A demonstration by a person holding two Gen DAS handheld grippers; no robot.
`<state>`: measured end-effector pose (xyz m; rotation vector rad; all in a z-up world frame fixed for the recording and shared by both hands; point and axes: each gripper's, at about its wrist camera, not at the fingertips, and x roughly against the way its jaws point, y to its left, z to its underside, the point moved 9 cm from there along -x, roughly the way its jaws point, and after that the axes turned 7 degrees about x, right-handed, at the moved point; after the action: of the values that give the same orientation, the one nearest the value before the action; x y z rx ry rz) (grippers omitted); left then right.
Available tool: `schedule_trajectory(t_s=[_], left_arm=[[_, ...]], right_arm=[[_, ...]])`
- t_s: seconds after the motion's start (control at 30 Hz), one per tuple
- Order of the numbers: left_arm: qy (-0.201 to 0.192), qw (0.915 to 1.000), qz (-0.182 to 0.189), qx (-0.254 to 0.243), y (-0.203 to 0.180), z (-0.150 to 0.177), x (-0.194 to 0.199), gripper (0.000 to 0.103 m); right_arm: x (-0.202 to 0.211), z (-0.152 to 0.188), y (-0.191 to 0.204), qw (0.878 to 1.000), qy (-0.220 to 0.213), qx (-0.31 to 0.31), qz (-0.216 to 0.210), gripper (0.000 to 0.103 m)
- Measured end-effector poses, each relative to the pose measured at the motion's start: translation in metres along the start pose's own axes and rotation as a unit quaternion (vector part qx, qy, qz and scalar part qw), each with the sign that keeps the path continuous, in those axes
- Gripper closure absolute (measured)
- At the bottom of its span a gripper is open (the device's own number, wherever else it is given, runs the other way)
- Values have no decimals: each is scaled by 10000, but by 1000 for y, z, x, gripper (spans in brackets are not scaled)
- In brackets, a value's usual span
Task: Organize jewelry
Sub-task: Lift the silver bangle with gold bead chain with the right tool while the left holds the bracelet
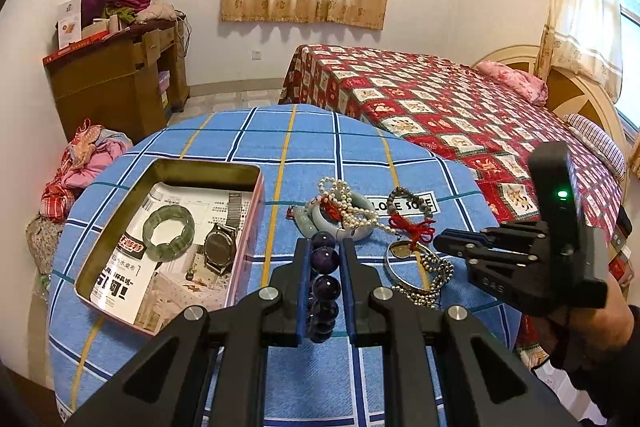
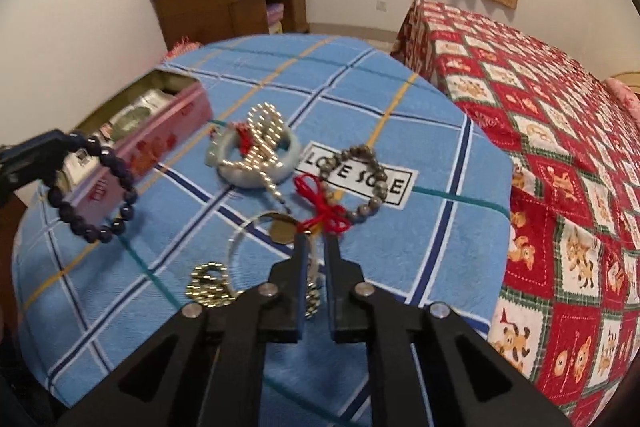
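The left claw (image 1: 325, 255) grips the purple bead bracelet (image 1: 323, 287), lifted off the desk (image 1: 304, 151); the open tin (image 1: 256, 211) lies just left and slightly ahead, its long axis running away. The right claw (image 2: 316, 247), nearly closed and empty, hovers over the silver bangle (image 2: 240, 239) farther right

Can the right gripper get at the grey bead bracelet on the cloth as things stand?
Probably yes: the right gripper points toward the grey bead bracelet, which lies exposed just beyond it. Only the red cord crosses its near edge.
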<state>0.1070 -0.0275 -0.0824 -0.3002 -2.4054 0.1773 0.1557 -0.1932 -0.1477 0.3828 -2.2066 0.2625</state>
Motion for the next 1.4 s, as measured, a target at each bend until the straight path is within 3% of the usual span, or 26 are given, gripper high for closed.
schedule_trajectory(t_s=[0.17, 0.33, 0.57, 0.67, 0.73, 0.83, 1.13, 1.27, 1.3, 1.37, 1.4], left_arm=[[43, 10000, 25, 29, 3, 2, -3, 89], [29, 10000, 1, 88, 6, 1, -2, 89], [78, 9999, -6, 111, 8, 4, -4, 89], [86, 9999, 6, 116, 7, 4, -4, 89], [91, 9999, 12, 121, 7, 5, -5, 89], [71, 9999, 7, 135, 8, 4, -4, 89], [-106, 9997, 23, 205, 11, -4, 6, 89], [-87, 9998, 23, 189, 12, -2, 6, 89], [-69, 9998, 19, 192, 12, -1, 5, 89], [-22, 9998, 24, 212, 15, 1, 1, 89], [8, 9997, 25, 228, 16, 2, -1, 89]], right_arm=[[-9, 2, -2, 9999, 151, -36, -68, 92], [2, -3, 15, 9995, -59, -23, -295, 68], [-9, -5, 51, 9982, 34, 326, -501, 68], [-19, -6, 58, 9980, 170, 413, -439, 74], [-26, -4, 59, 9980, 282, 407, -402, 87], [-20, -4, 62, 9977, 190, 459, -456, 95], [34, -25, 73, 9957, -505, 614, -481, 98], [27, -26, 76, 9959, -305, 717, -451, 98], [22, -25, 74, 9965, -225, 697, -391, 96], [7, -18, 70, 9971, 66, 661, -365, 82], [2, -16, 69, 9970, 142, 670, -348, 64]])
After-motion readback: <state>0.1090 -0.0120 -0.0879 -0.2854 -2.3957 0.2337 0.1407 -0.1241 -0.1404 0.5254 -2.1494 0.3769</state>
